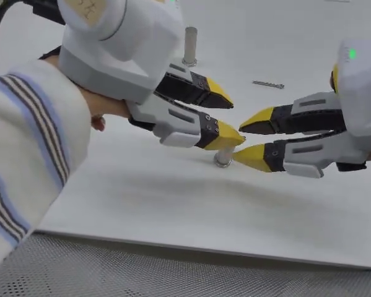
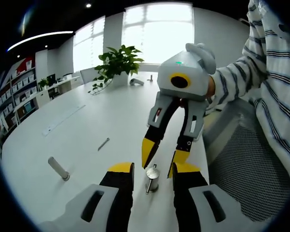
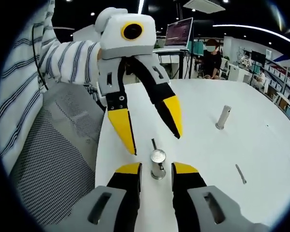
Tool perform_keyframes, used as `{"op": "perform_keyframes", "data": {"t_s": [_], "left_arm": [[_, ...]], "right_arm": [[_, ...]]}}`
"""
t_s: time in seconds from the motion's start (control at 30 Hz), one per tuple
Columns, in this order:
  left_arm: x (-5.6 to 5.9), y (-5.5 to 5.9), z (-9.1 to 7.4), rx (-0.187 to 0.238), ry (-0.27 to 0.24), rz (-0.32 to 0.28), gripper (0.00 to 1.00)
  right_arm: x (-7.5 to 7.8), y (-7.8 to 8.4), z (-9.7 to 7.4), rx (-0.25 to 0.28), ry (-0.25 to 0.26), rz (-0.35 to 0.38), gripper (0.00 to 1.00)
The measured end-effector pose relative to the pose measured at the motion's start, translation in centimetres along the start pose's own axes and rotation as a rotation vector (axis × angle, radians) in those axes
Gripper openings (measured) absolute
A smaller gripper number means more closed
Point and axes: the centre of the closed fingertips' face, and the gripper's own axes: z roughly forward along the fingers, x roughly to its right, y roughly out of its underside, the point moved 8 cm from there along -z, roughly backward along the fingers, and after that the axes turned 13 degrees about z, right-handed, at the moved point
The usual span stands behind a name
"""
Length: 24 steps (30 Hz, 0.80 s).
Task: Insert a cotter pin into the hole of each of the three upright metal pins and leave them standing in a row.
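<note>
The left gripper (image 1: pixel 230 119) is holding its jaws wide apart and gripping nothing. The right gripper (image 1: pixel 244 141) is facing it tip to tip, its jaws parted less widely, also gripping nothing. The near pin (image 1: pixel 223 158) is standing upright on the table (image 1: pixel 173 204) between both sets of tips, clear of the jaws in both gripper views. A thin rod (image 3: pixel 153 143) is showing beside it; whether it is passing through the hole cannot be told. The far pin (image 1: pixel 190 46) is standing upright well behind. A cotter pin (image 1: pixel 268 84) is lying flat near the far pin.

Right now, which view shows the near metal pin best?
Right gripper view: the near metal pin stands whole, cap to base, between that view's jaws. Left gripper view shows it smaller; head view, just its base.
</note>
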Motion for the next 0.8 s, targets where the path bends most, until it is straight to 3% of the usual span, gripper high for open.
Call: {"op": "perform_keyframes", "data": {"t_s": [0.1, 0.27, 0.47, 0.63, 0.7, 0.8], "left_arm": [[1.0, 0.1, -0.6, 0.014, 0.006, -0.007, 0.34], [2.5, 0.9, -1.6, 0.054, -0.004, -0.063, 0.53], [3.5, 2.3, -2.2, 0.027, -0.022, -0.092, 0.69], [4.6, 2.8, -2.3, 0.084, -0.02, -0.166, 0.87], [4.9, 3.0, -2.4, 0.091, -0.028, -0.184, 0.97], [5.2, 3.6, -2.6, 0.075, -0.06, -0.195, 0.99]], "right_arm": [[-0.1, 0.2, 0.3, 0.019, -0.013, 0.029, 0.21], [0.1, 0.5, 1.0, 0.064, -0.042, 0.089, 0.3], [0.5, 1.1, 2.2, 0.119, -0.067, 0.141, 0.35], [0.7, 1.5, 3.2, 0.161, -0.105, 0.18, 0.34], [0.7, 1.6, 3.4, 0.17, -0.113, 0.185, 0.31], [1.0, 1.8, 3.7, 0.174, -0.118, 0.194, 0.29]]}}
